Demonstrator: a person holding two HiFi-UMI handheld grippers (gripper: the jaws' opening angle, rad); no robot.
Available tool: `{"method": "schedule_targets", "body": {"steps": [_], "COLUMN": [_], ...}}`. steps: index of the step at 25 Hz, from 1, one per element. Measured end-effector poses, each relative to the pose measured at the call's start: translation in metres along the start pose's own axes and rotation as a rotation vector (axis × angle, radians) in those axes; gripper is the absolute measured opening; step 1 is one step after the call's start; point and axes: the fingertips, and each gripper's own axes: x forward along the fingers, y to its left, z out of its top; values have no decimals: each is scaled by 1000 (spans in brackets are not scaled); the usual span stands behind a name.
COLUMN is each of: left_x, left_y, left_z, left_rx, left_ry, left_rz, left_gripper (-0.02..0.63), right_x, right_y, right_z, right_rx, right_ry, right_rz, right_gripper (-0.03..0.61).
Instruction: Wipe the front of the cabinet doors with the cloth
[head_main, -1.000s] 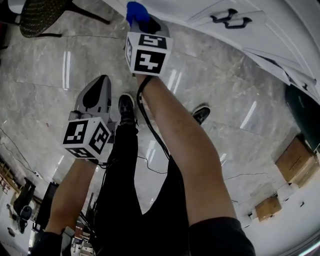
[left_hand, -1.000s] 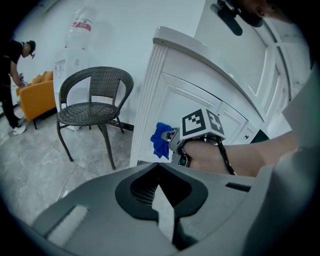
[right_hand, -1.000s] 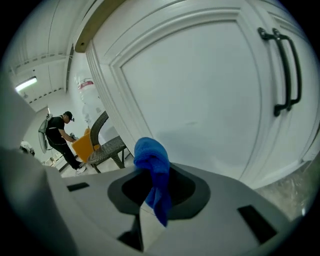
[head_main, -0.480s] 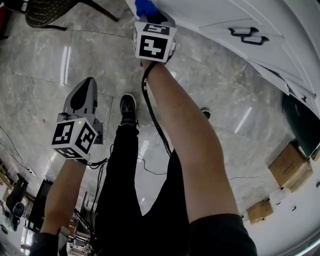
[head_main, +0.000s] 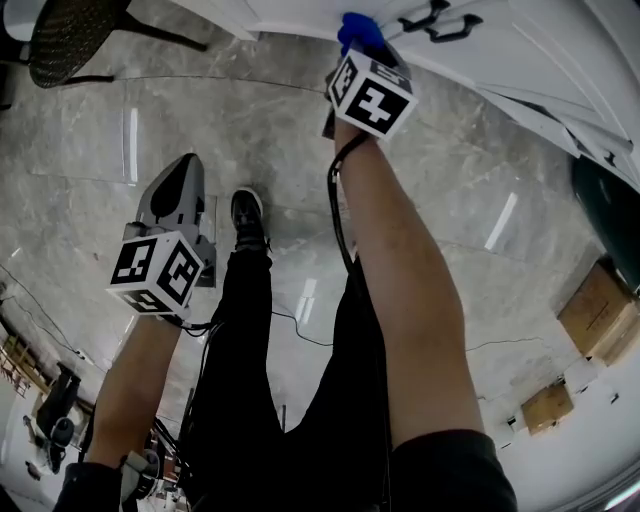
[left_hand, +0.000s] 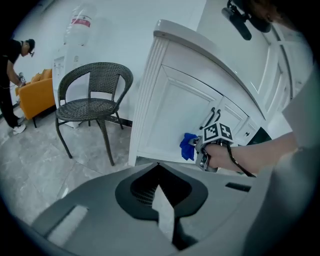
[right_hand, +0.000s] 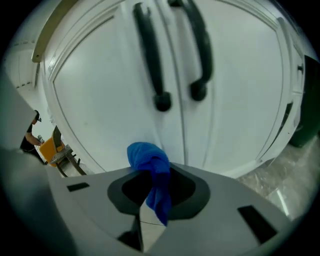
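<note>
The blue cloth (head_main: 358, 28) is bunched at the tip of my right gripper (head_main: 352, 48), which is shut on it. In the right gripper view the cloth (right_hand: 149, 159) presses against the white cabinet doors (right_hand: 100, 100), just below the two black handles (right_hand: 150, 60), near the seam between them. From the left gripper view, the cloth (left_hand: 188, 146) sits low on the cabinet front (left_hand: 180, 107). My left gripper (head_main: 183, 175) hangs lower left over the floor, away from the cabinet, its jaws together with nothing between them.
A wicker chair (left_hand: 92, 95) stands left of the cabinet. A dark bin (head_main: 612, 225) and cardboard boxes (head_main: 598, 318) lie to the right. The person's legs and a shoe (head_main: 246, 215) are below me. Another person (left_hand: 12, 75) bends by an orange seat (left_hand: 39, 92).
My right gripper has slid the cloth to the right along the cabinet front, up to the black handles. The left gripper has barely moved.
</note>
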Motion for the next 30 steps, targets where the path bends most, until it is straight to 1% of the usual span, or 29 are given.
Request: {"method": "schedule_targets", "body": {"steps": [6,8,12,14,16,21,25,27,30], "left_x": [21,23,19,16,10,-7,-19,-21,-22], "left_y": [-54,-62,-60,-49,-31,23,62,75,93], "left_z": [-1,-3,-10,-10,-9,-16,-23,-27,-35], "left_rx": [19,20,8,-2,-16,-53,-91,-97,-102], "left_ry": [6,8,13,9,2,-7,-6,-4,-7], "left_rz": [-58,-70,-71,-61,-44,5,37,46,60], "left_gripper": [0,0,0,0,0,0,0,0,0], "right_x": [-19,-22,-28,-27,-22,1,33,50,67], "right_y": [-69,-74,-56,-36,-4,95,173,197,209], "right_z": [-8,-10,-30,-43,-53,-64,-75,-77,-72], "right_rx": [55,47,48,50,28,-82,-107,-127,-170], "right_ry": [1,5,36,62,80,88,112,119,106], "right_rz": [-64,-64,-31,-10,29,144,242,263,253], "right_gripper": [67,67,67,67,67,67,67,67,67]}}
